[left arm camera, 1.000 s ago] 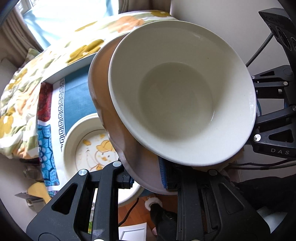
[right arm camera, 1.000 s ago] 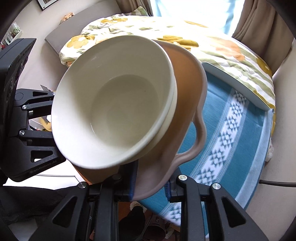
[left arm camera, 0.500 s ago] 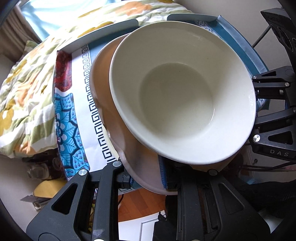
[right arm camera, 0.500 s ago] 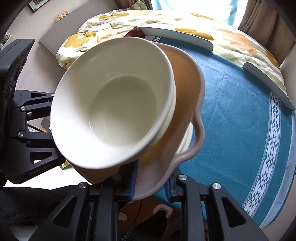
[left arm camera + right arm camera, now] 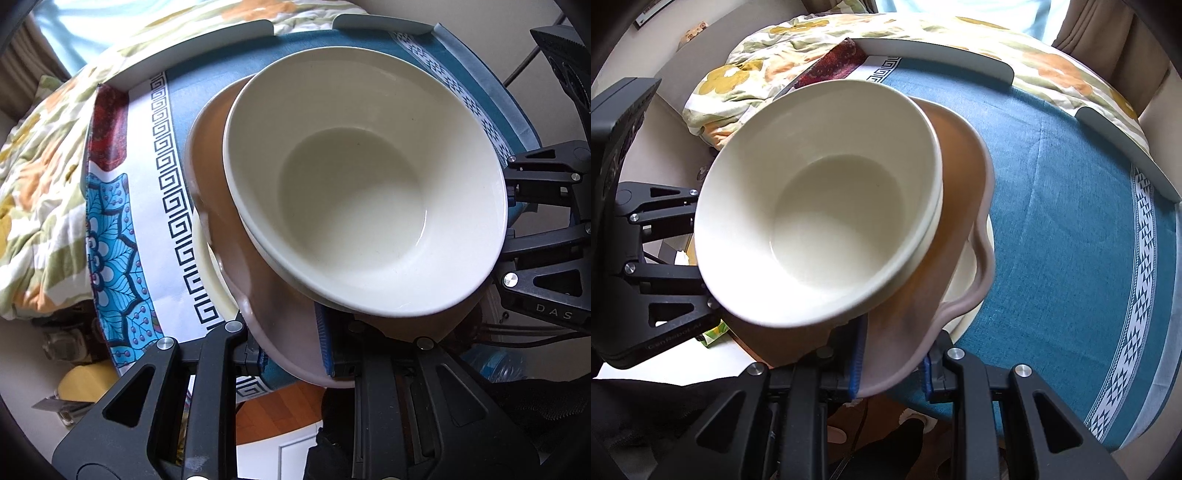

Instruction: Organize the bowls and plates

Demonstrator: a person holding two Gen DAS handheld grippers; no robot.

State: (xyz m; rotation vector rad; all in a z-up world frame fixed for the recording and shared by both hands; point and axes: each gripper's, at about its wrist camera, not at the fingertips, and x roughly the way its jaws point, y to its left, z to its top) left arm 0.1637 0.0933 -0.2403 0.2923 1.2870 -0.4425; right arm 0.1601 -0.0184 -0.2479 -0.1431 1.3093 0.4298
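A cream bowl (image 5: pixel 369 184) sits in a pinkish-brown handled dish (image 5: pixel 236 266). Both grippers hold the dish by opposite rims. My left gripper (image 5: pixel 291 354) is shut on the dish's near rim. My right gripper (image 5: pixel 890 362) is shut on the other rim of the dish (image 5: pixel 960 221), and the bowl (image 5: pixel 827 206) shows there too. A white plate (image 5: pixel 207 273) lies on the table right under the dish; only its edge shows, also in the right wrist view (image 5: pixel 971 295).
The round table carries a teal cloth (image 5: pixel 1071 221) with white patterned bands (image 5: pixel 162 184). Grey rails (image 5: pixel 945 55) line its far edge. A floral quilt (image 5: pixel 40 155) lies beyond. Wooden floor (image 5: pixel 273 410) shows below the table edge.
Both grippers have carried the dish and bowl over the table and lower; the white plate, seen to the left a second ago, is now directly under the dish.
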